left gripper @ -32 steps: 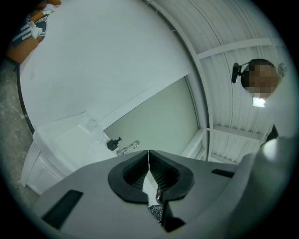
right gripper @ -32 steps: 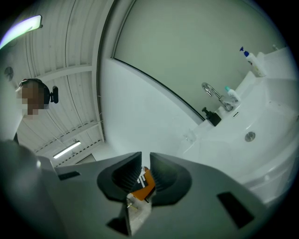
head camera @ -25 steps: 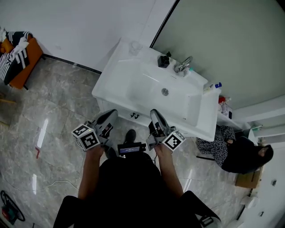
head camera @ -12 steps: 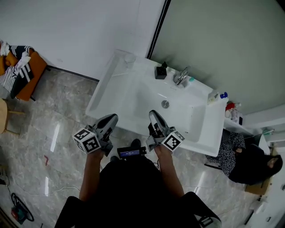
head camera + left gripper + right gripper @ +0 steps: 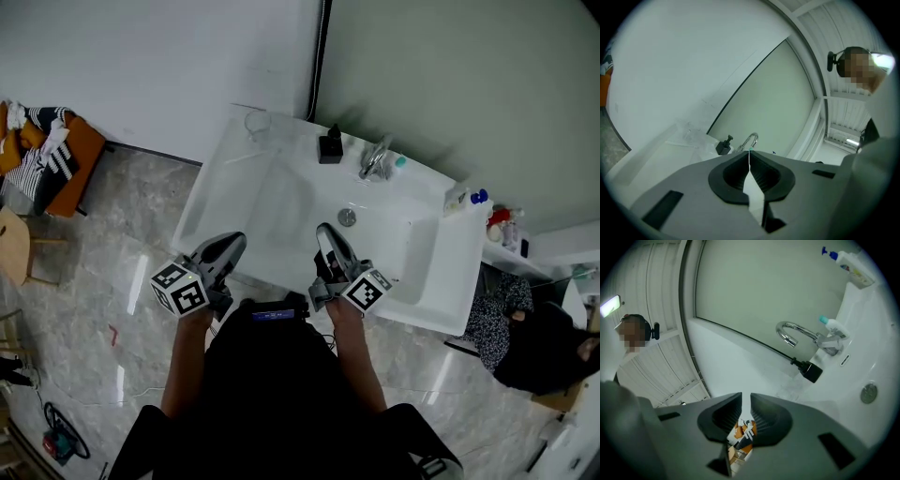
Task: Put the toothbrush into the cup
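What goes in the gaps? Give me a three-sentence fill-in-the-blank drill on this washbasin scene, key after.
The jaws of the left gripper are ____, with nothing between them. In the head view, the clear cup stands at the back ____ corner of the washbasin. The bottle at the washbasin's right end has a ____ cap.
Missing words: shut; left; blue.

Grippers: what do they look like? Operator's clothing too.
Both the left gripper and right gripper have light-grey moulded bodies tapering forward, with black ribbed fingers set in scooped pockets. Each carries a white cube with black square markers at the hand end. The person wears a black top.
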The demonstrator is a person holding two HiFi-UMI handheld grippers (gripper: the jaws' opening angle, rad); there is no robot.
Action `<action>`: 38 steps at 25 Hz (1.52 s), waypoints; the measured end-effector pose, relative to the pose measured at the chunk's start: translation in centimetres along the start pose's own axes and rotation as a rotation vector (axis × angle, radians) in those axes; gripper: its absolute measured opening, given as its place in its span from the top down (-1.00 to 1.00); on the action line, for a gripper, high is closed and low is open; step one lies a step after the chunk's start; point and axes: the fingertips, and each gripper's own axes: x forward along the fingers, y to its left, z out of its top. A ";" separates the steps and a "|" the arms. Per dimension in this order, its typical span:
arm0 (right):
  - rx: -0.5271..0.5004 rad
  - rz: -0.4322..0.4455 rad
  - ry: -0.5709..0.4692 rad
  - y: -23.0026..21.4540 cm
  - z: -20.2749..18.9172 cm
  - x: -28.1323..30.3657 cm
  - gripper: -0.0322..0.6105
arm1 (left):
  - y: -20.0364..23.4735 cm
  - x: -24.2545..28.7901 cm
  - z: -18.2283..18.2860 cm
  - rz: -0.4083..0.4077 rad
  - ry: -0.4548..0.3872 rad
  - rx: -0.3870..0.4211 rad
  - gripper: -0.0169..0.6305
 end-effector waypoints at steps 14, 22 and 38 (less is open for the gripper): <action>-0.038 -0.077 -0.098 -2.1 4.1 0.0 0.76 | 1.5 6.3 2.0 -0.135 0.066 0.057 0.91; -0.079 -0.174 -0.056 -3.0 3.7 4.0 0.76 | 6.6 8.3 4.0 -0.181 0.094 0.053 0.91; -0.150 -0.360 -0.018 -3.6 1.1 9.4 0.76 | 17.5 11.6 3.8 -0.203 0.259 0.171 0.91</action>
